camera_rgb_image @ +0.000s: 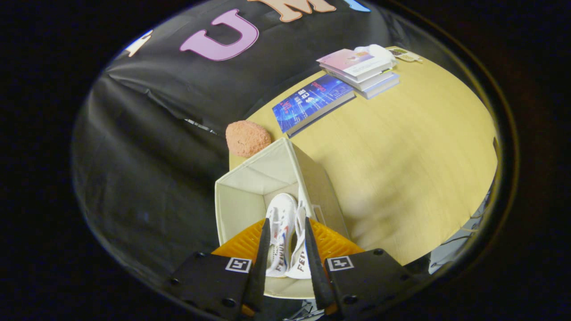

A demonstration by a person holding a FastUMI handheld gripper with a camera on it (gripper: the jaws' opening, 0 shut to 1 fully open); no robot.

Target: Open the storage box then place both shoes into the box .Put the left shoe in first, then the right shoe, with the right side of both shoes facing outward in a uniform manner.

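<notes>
Two shoes sit in the open storage box; the tongs hang above, parted, grasping nothing. Lift straight up, I judge, so neither finger snags a shoe or the box wall

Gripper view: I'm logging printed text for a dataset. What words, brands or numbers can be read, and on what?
"FE": start of dark lettering on both white sneakers in the beige fabric box; the rest is unclear beside the gripper fingers, which flank the shoes.
Blue book cover: print too blurred.
Stacked books: too small.
</notes>
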